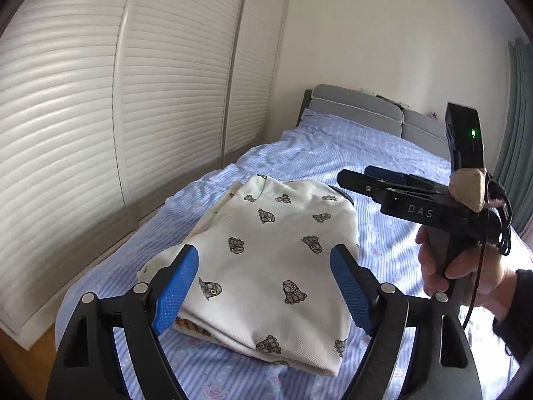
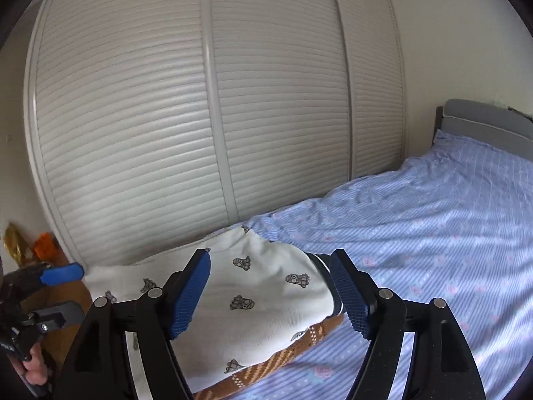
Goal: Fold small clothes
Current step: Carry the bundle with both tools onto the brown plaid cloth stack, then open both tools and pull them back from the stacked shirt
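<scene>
A folded white garment (image 1: 276, 260) printed with small dark figures lies on the blue striped bedsheet (image 1: 383, 153). It rests on a brown patterned garment (image 2: 266, 363) whose edge shows beneath it. My left gripper (image 1: 266, 250) stands open over the near part of the white garment, its blue pads (image 1: 176, 293) wide apart and holding nothing. My right gripper (image 2: 271, 255) is also open over the white garment (image 2: 266, 296), with nothing gripped. Each gripper shows in the other's view: the right gripper (image 1: 356, 175) at the right, held by a hand (image 1: 443, 266), and the left gripper (image 2: 71, 291) at the far left.
White louvred wardrobe doors (image 2: 200, 116) run along the far side of the bed. A grey headboard (image 1: 359, 103) closes the bed's far end, and a green curtain (image 1: 519, 133) hangs at the right. Orange and gold items (image 2: 36, 243) sit on a wooden surface at the left.
</scene>
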The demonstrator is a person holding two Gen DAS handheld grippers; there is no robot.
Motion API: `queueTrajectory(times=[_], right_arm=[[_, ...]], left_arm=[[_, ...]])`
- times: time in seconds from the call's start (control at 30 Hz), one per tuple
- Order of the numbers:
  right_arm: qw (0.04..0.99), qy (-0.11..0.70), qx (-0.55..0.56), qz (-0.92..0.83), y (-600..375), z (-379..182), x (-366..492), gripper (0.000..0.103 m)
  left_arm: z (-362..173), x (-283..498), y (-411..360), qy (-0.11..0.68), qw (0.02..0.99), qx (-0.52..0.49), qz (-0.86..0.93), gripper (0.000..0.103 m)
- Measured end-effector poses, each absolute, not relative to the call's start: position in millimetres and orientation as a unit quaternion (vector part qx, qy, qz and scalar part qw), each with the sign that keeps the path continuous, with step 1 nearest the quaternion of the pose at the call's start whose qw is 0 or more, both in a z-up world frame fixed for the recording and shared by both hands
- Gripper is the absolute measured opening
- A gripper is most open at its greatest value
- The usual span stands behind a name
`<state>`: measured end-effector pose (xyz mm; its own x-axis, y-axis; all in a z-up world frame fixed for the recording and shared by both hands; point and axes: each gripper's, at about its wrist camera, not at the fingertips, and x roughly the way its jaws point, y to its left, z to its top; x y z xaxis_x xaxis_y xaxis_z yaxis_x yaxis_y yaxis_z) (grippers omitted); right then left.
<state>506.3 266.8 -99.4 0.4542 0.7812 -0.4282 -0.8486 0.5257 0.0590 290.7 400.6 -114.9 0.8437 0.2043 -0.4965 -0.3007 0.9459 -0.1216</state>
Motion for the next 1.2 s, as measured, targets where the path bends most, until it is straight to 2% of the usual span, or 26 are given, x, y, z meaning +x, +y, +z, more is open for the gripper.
queueTrajectory(times=[0.3,0.4,0.5,0.67,0.77,0.93,1.2], right_arm=[[0.807,0.239,-0.196,0.503,305,-150,501,0.075],[0.808,0.251,-0.177,0.503,303,-164,506,0.082],[0.81,0.265,-0.152,0.5,300,-164,511,0.084],[0.832,0.23,-0.143,0.484,281,-133,491,0.084],[0.85,0.208,-0.109,0.471,244,-100,469,0.084],[0.894,0.183,-0.069,0.404,144,-54,404,0.084],[0.964,0.169,-0.045,0.2,-58,-11,258,0.089]], left_arm=[[-162,311,421,0.295,0.937,-0.125,0.136,0.084],[-170,313,421,0.294,0.937,-0.123,0.14,0.086],[-164,311,418,0.291,0.938,-0.124,0.144,0.086],[-134,293,405,0.277,0.941,-0.113,0.156,0.086],[-105,274,383,0.264,0.947,-0.096,0.157,0.087],[-63,227,320,0.237,0.96,-0.073,0.129,0.099],[-25,169,178,0.248,0.967,-0.042,0.026,0.101]])
